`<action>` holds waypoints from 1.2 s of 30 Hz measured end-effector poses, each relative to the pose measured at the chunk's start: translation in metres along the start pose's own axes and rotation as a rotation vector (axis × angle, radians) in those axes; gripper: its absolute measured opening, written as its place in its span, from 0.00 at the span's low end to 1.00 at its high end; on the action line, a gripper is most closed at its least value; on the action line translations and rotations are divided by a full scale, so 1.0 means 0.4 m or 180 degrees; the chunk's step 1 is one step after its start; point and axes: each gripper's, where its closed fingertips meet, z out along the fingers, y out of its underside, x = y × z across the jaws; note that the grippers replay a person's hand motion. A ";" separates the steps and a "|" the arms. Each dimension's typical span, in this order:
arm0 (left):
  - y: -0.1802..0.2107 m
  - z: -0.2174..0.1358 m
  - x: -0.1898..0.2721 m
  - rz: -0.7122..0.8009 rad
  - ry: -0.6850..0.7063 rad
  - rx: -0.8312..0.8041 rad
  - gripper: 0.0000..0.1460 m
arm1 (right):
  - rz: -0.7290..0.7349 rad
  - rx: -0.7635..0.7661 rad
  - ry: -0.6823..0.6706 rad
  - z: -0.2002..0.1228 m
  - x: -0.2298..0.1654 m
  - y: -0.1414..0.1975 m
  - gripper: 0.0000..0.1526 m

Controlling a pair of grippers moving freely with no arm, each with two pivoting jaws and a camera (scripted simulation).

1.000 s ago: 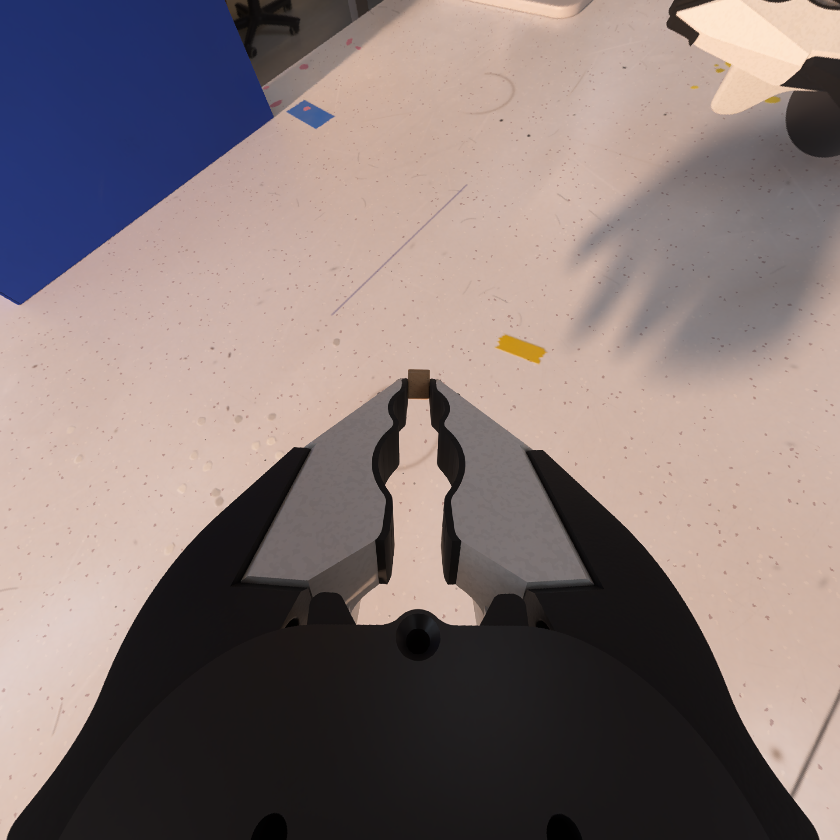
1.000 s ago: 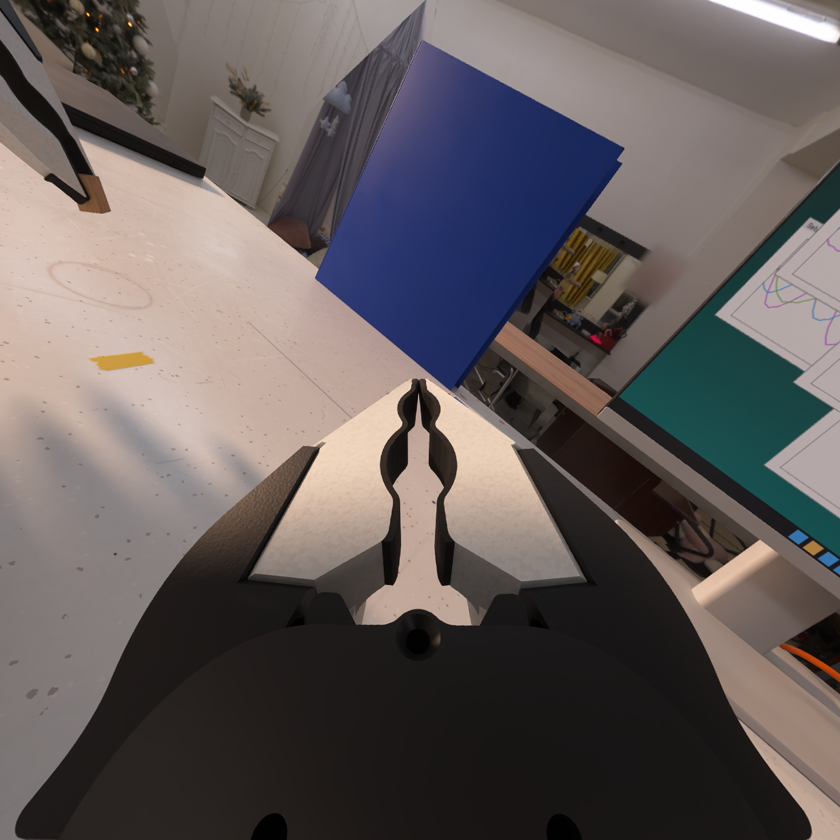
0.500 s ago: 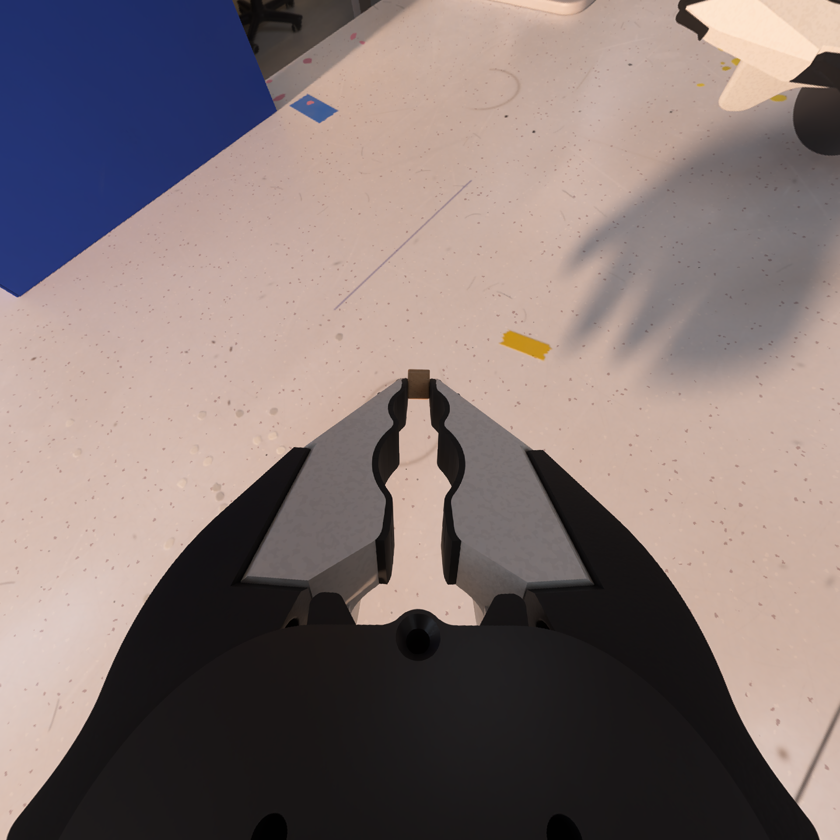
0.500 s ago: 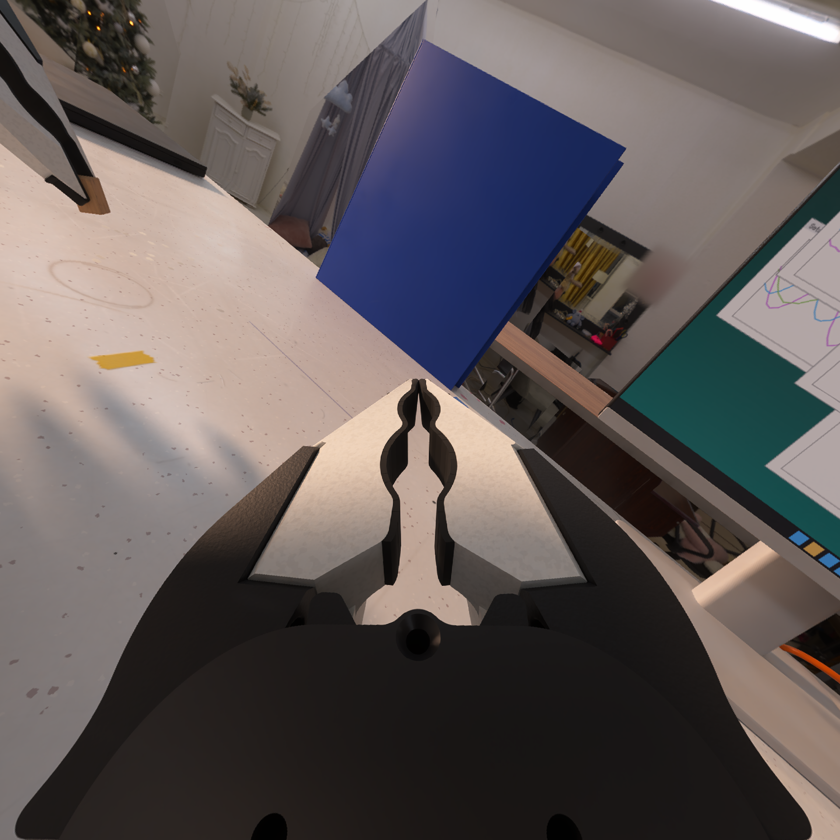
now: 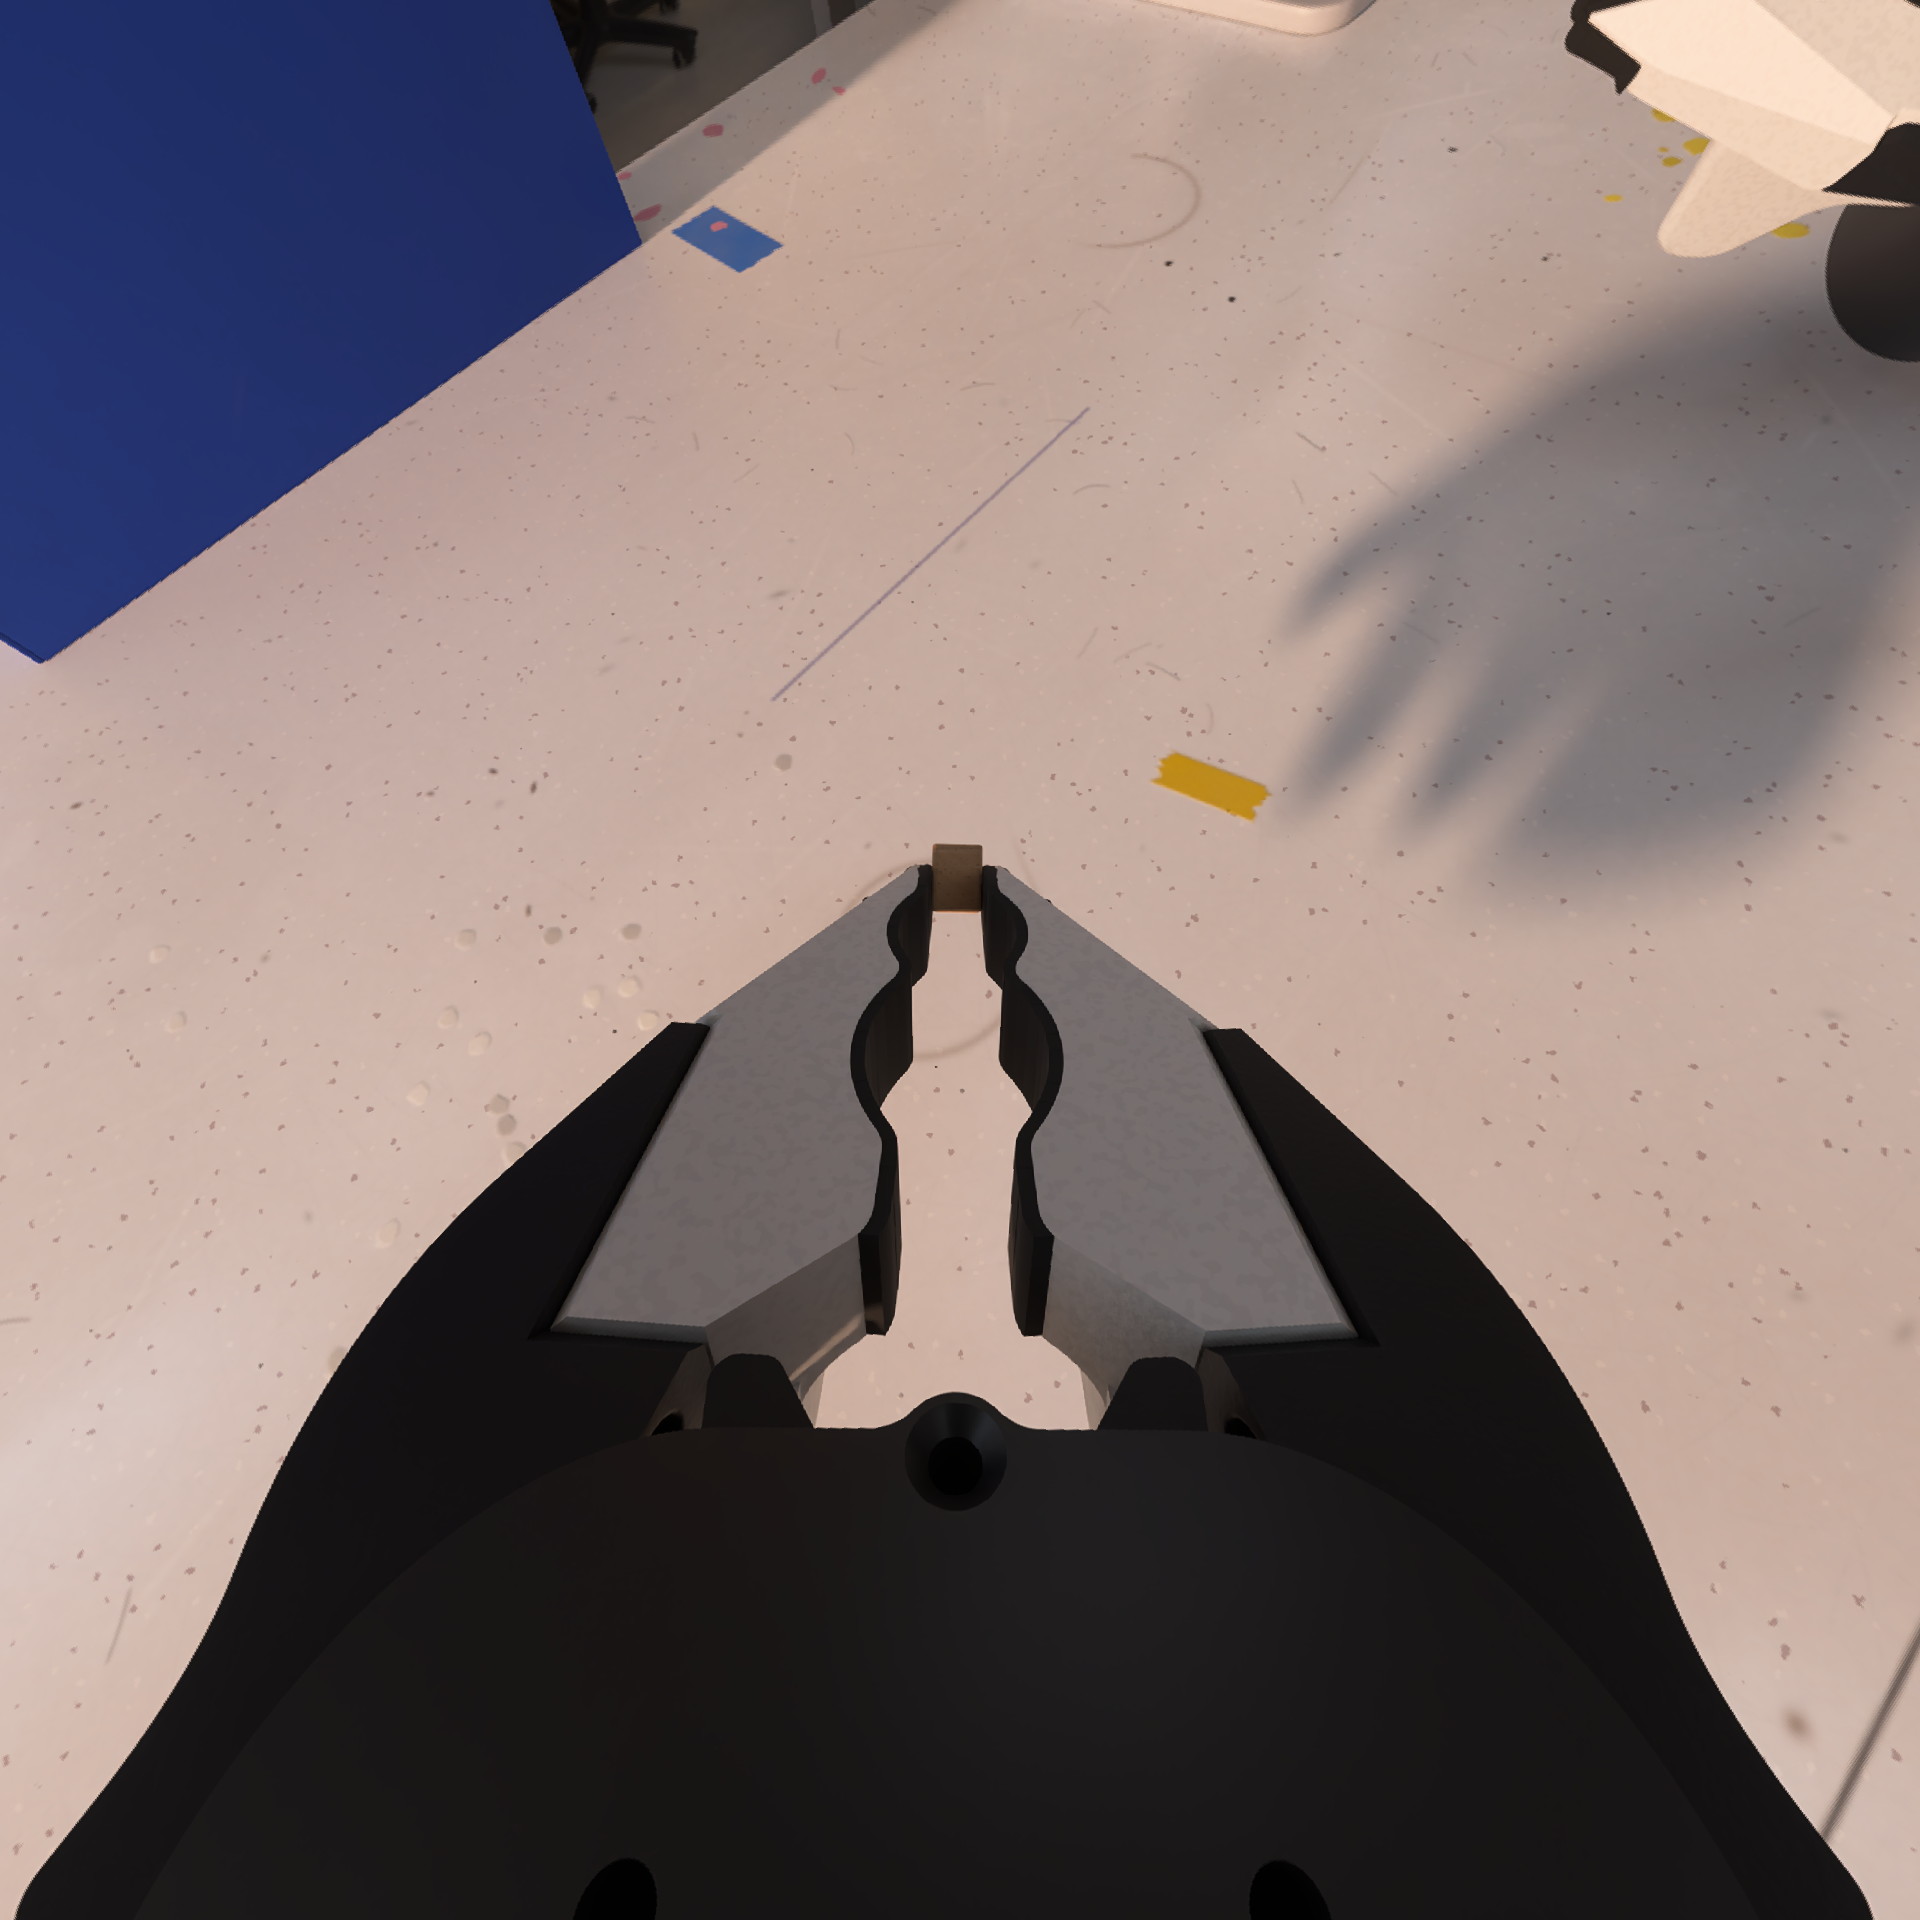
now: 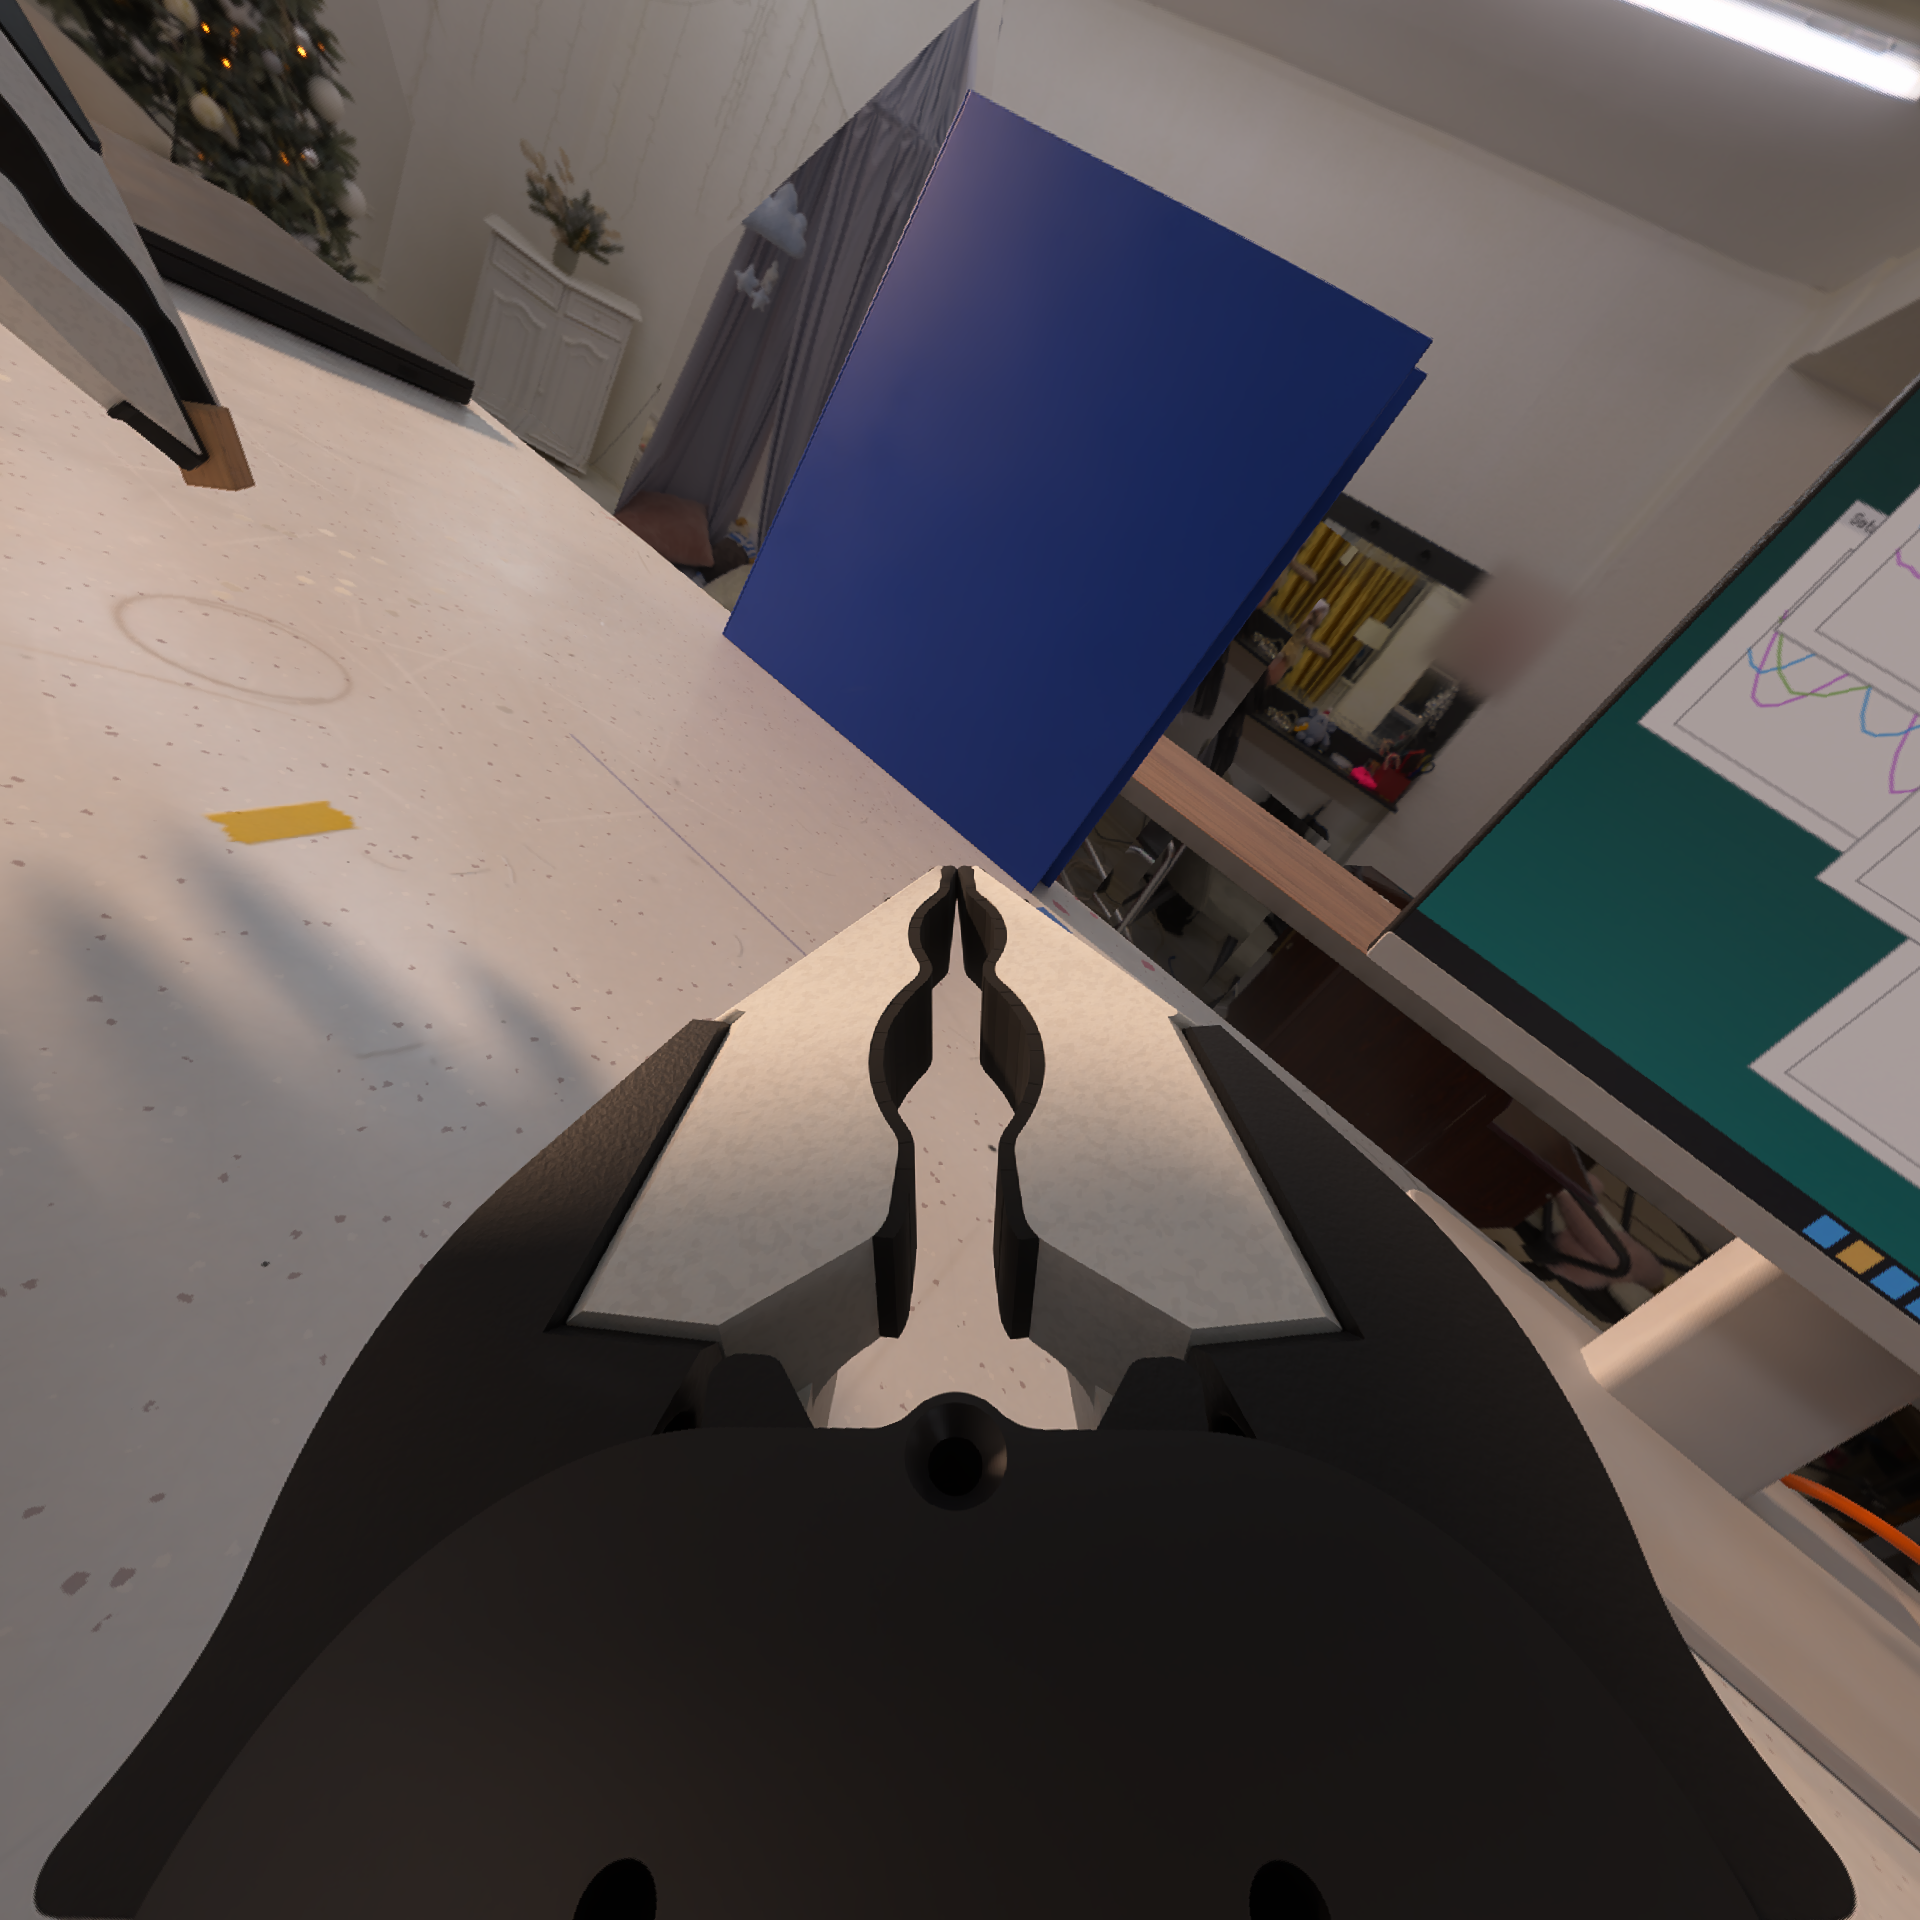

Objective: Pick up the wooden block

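Note:
A small wooden block (image 5: 957, 878) sits pinched between the tips of my left gripper (image 5: 957, 891), held above the pale speckled table (image 5: 520, 727). The right wrist view shows the same block (image 6: 220, 457) at the upper left, clamped at the tip of the left gripper's finger (image 6: 94, 312) and clear of the table. My right gripper (image 6: 957, 883) is shut and empty, low over the table near its far edge. It shows in the left wrist view as a white and black shape (image 5: 1766, 114) at the top right.
A tall blue panel (image 6: 1060, 499) stands on the table, at the left in the left wrist view (image 5: 239, 281). A yellow tape strip (image 5: 1210, 784) and a blue tape square (image 5: 727, 237) lie on the table. A monitor (image 6: 1714, 883) stands at the right.
The left gripper has risen a little with the block, so the table marks have drifted in its view. The right gripper has not moved.

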 end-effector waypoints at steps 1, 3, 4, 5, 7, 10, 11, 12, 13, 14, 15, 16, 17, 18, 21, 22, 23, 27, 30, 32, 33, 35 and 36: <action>0.000 0.000 0.000 -0.0001 0.0000 0.0002 0.06 | 0.0000 0.0000 0.0000 0.000 0.000 0.000 0.00; 0.000 0.000 -0.001 -0.0002 -0.0002 0.0002 0.06 | -0.0001 0.0000 -0.0001 0.000 0.000 0.000 0.00; 0.000 0.000 -0.001 -0.0001 -0.0002 0.0002 0.06 | -0.0001 0.0000 -0.0001 0.000 0.000 0.000 0.00; 0.000 0.000 -0.001 -0.0001 -0.0002 0.0001 0.06 | -0.0002 0.0000 -0.0002 0.000 0.000 0.000 0.00; 0.001 0.000 -0.002 -0.0003 -0.0002 0.0002 0.06 | -0.0001 -0.0001 -0.0002 0.000 0.000 0.000 0.00; 0.001 0.000 -0.003 -0.0006 -0.0002 0.0000 0.06 | -0.0003 -0.0002 -0.0003 0.000 0.000 0.000 0.00; 0.002 0.000 -0.003 -0.0006 -0.0001 0.0000 0.06 | -0.0003 -0.0002 -0.0003 0.000 0.000 0.000 0.00; 0.002 0.000 -0.003 -0.0006 -0.0001 0.0000 0.06 | -0.0003 -0.0002 -0.0003 0.000 0.000 0.000 0.00; 0.002 0.000 -0.003 -0.0005 -0.0001 -0.0002 0.06 | -0.0003 -0.0002 -0.0004 0.000 0.000 0.000 0.00; 0.002 0.000 -0.003 -0.0006 0.0000 -0.0002 0.06 | -0.0004 -0.0002 -0.0004 0.000 -0.001 0.000 0.00; 0.002 0.000 -0.003 -0.0006 0.0002 -0.0002 0.06 | -0.0004 -0.0002 -0.0004 0.000 -0.001 0.000 0.00; 0.003 0.000 -0.003 -0.0006 0.0002 -0.0004 0.06 | -0.0004 -0.0002 -0.0004 0.000 -0.001 0.000 0.00; 0.003 0.001 -0.003 -0.0006 0.0003 -0.0006 0.06 | -0.0005 -0.0003 -0.0004 0.000 -0.001 0.000 0.00; 0.003 0.001 -0.003 -0.0006 0.0003 -0.0009 0.06 | -0.0005 -0.0002 -0.0004 0.000 -0.001 0.000 0.00; 0.005 0.002 -0.003 -0.0008 0.0009 -0.0015 0.06 | -0.0006 -0.0003 -0.0006 0.000 -0.001 0.000 0.00; 0.005 0.003 -0.003 -0.0007 0.0010 -0.0017 0.06 | -0.0007 -0.0003 -0.0006 0.000 -0.001 0.000 0.00; 0.006 0.003 -0.003 -0.0006 0.0010 -0.0020 0.06 | -0.0007 -0.0003 -0.0007 0.000 -0.001 0.000 0.00; 0.007 0.003 -0.004 -0.0010 0.0009 -0.0024 0.06 | -0.0007 -0.0004 -0.0010 0.000 -0.001 0.000 0.00; 0.007 0.004 -0.005 -0.0012 0.0009 -0.0027 0.06 | -0.0010 -0.0005 -0.0012 0.001 -0.002 0.001 0.00; 0.008 0.004 -0.005 -0.0014 0.0010 -0.0029 0.06 | -0.0009 -0.0006 -0.0012 0.001 -0.002 0.001 0.00; 0.008 0.004 -0.005 -0.0015 0.0011 -0.0030 0.06 | -0.0008 -0.0005 -0.0011 0.001 -0.002 0.001 0.00; 0.009 0.004 -0.005 -0.0016 0.0011 -0.0035 0.06 | -0.0010 -0.0006 -0.0013 0.001 -0.002 0.001 0.00; 0.009 0.004 -0.005 -0.0017 0.0011 -0.0035 0.06 | -0.0011 -0.0006 -0.0013 0.001 -0.002 0.001 0.00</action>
